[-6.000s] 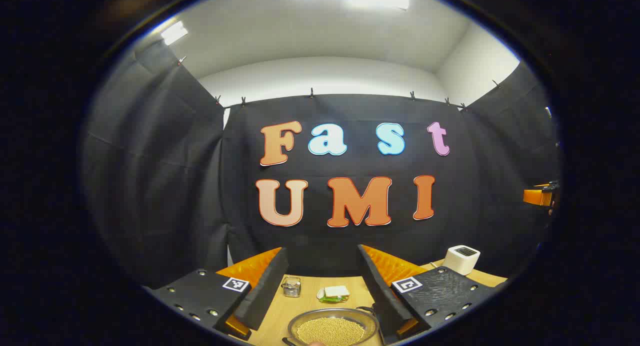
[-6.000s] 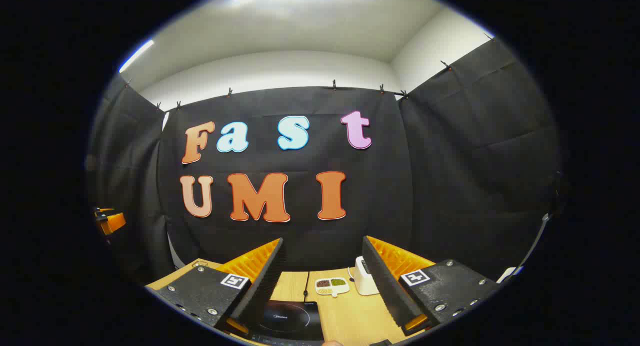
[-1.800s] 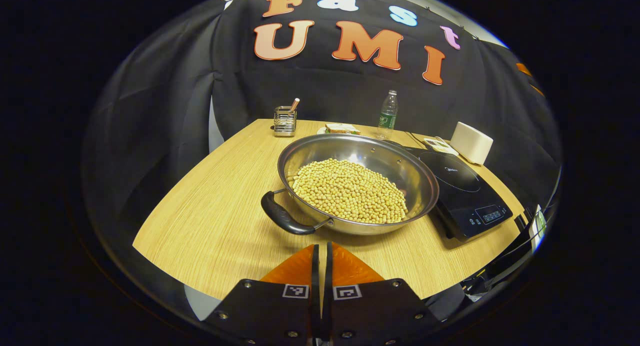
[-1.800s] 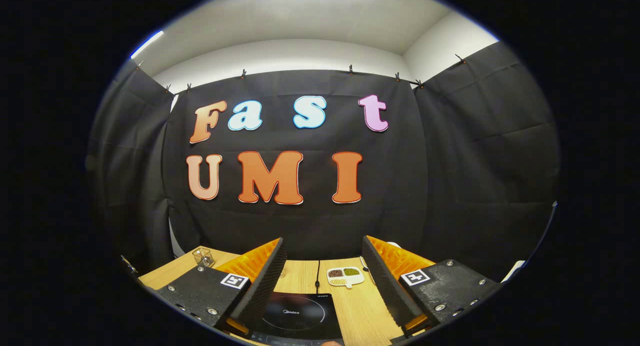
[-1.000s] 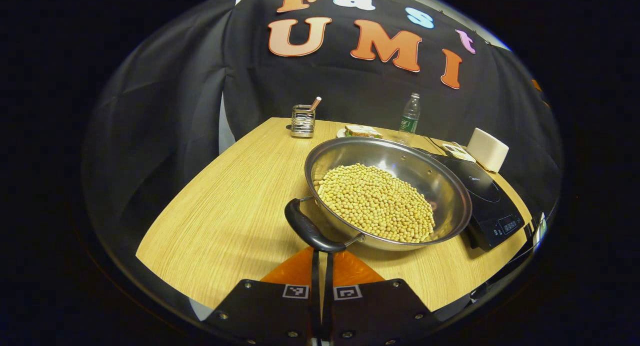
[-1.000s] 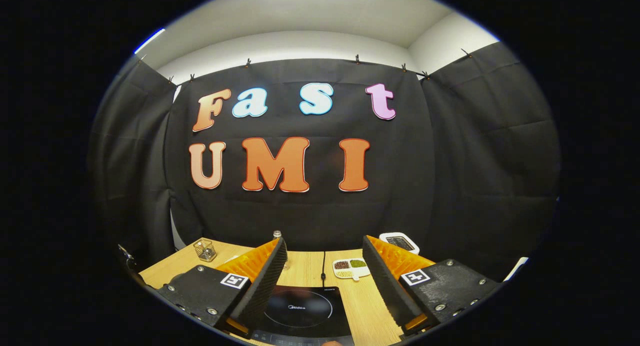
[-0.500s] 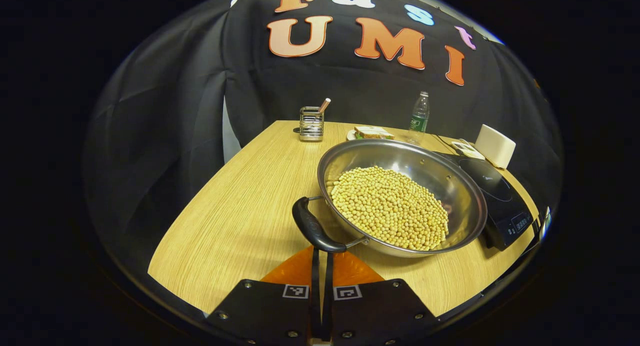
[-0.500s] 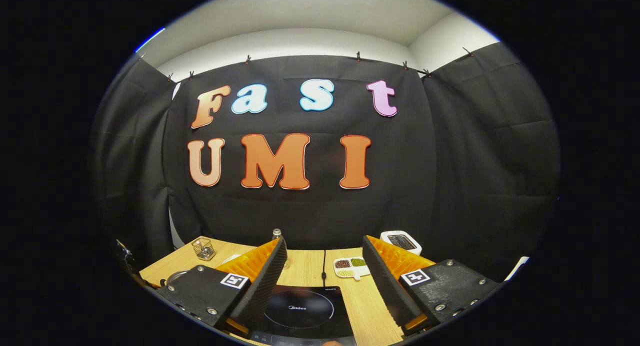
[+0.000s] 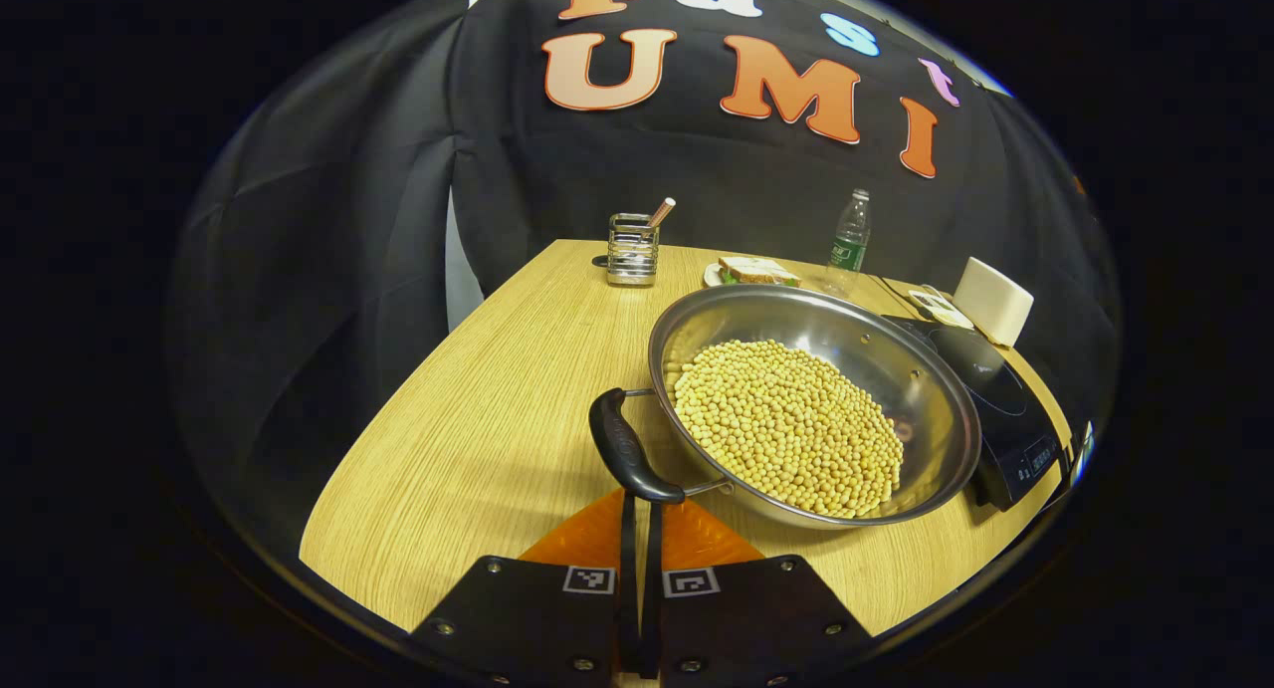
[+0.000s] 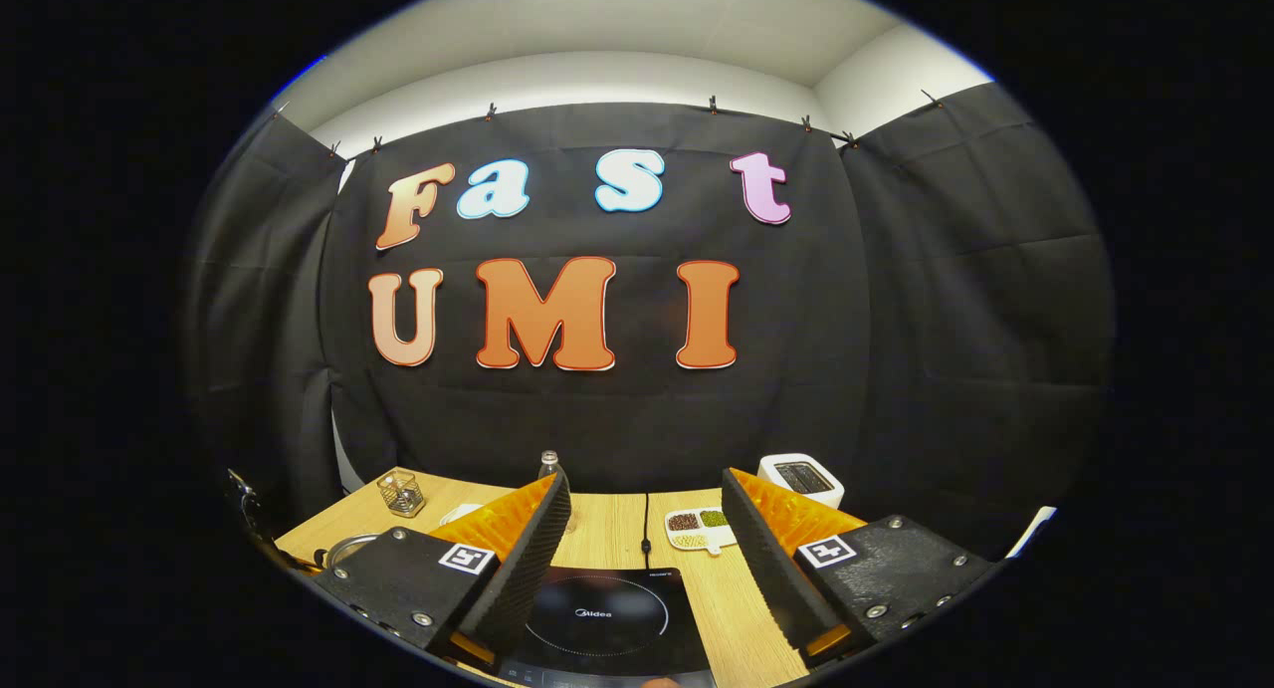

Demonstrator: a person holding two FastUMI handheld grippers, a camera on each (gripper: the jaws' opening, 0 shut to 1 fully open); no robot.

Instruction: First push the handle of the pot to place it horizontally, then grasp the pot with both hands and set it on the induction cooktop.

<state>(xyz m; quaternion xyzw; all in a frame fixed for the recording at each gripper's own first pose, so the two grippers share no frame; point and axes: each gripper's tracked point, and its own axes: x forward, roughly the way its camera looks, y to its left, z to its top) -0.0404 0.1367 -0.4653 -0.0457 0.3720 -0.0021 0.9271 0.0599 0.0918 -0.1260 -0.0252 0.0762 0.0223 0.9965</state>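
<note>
Nearest in the left gripper view, the left gripper [image 9: 638,509] has its fingers pressed together on nothing, their tips touching the black curved handle [image 9: 625,448] of the wide steel pot [image 9: 896,379] of yellow beans [image 9: 786,424]. That pot sits on the light wooden counter [image 9: 478,419], just beside the black induction cooktop [image 9: 1005,419]. Farther back stand a metal utensil holder [image 9: 632,250] and a clear plastic bottle [image 9: 849,240]. In the right gripper view, the right gripper [image 10: 646,529] is spread wide and empty above the cooktop [image 10: 597,618].
</note>
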